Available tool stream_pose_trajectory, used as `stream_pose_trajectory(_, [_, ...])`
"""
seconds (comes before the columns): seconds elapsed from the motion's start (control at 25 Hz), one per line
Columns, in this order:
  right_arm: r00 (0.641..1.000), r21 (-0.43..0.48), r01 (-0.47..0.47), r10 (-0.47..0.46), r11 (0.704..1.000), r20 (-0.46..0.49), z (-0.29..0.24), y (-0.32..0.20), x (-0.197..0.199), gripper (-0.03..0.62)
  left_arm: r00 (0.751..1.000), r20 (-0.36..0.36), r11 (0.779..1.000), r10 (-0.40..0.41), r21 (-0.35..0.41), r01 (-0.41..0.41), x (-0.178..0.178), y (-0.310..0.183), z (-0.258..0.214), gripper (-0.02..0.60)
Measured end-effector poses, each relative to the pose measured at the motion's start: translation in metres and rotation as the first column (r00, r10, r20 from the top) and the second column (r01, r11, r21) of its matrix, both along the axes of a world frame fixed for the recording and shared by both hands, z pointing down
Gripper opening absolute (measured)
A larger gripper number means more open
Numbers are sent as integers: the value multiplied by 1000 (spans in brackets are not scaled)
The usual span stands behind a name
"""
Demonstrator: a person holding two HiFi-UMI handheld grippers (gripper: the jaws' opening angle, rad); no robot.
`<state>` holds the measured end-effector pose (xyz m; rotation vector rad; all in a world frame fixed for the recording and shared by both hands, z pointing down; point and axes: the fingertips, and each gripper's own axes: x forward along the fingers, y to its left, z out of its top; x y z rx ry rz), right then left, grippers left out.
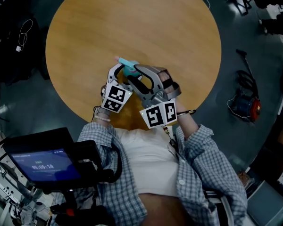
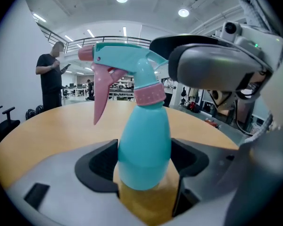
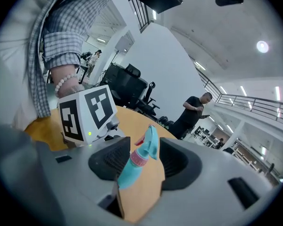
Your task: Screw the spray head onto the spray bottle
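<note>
A teal spray bottle [image 2: 144, 145] stands upright on the round wooden table [image 1: 132, 22] near its front edge. Its teal spray head [image 2: 127, 60], with pink trigger and pink collar [image 2: 149, 95], sits on the neck. My left gripper [image 2: 144, 166] is shut on the bottle's body. In the head view both grippers meet over the spray head [image 1: 128, 66]. My right gripper [image 1: 137, 72] hovers at the back of the head, jaws apart. In the right gripper view the bottle [image 3: 137, 161] shows tilted in the gap of the right gripper [image 3: 144, 161], with table showing beside it.
A person in black [image 2: 49, 79] stands beyond the table's far side. Office chairs [image 3: 137, 88] stand behind it. A device with a lit screen [image 1: 42, 164] is at my lower left. A red and black machine [image 1: 247, 105] and cables lie on the floor at the right.
</note>
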<state>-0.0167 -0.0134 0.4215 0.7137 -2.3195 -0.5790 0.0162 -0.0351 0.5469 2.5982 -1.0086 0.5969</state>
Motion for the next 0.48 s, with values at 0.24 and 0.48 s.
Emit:
stream_pose_trajectory(0.24, [998, -39, -26, 28, 999, 48, -3, -4, 4, 179, 1000, 4, 1000, -2, 1, 2, -1, 0, -3, 354])
stream_pose_trajectory(0.48, [983, -352, 131, -75, 927, 169, 21, 2, 21, 179, 1000, -1, 1000, 3, -3, -3, 0, 1, 0, 354])
